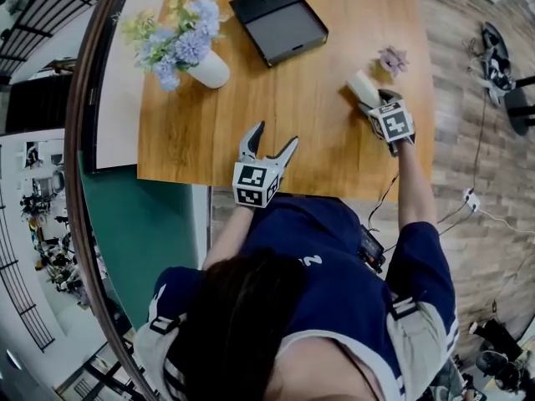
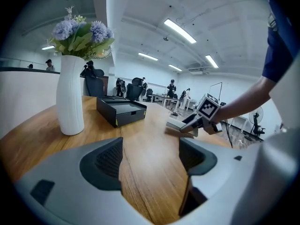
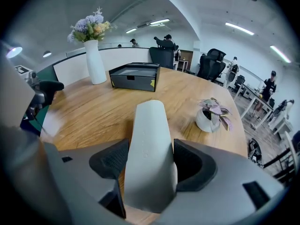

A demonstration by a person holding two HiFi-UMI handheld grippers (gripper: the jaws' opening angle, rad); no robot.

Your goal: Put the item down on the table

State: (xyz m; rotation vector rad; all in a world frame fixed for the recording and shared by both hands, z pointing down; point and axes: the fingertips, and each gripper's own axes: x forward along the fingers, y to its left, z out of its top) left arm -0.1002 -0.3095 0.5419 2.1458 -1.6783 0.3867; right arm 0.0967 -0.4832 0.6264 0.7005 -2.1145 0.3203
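Nearest me, my left gripper (image 1: 274, 136) hovers over the front edge of the wooden table (image 1: 326, 144), jaws apart and empty. To its right, my right gripper (image 3: 150, 161) has its jaws spread wide, pads pressed on both sides of the pale oblong case (image 3: 149, 139), low over the tabletop. Beyond stand a small potted plant (image 3: 212, 116), a black box (image 1: 278, 21) and a white flower vase (image 1: 209, 69).

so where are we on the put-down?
Done: pale grey rounded slab is out over the wooden table. In hand: right gripper grips it between its fingers, low over the surface; contact unclear. To do: release, back off. Left gripper open, empty.
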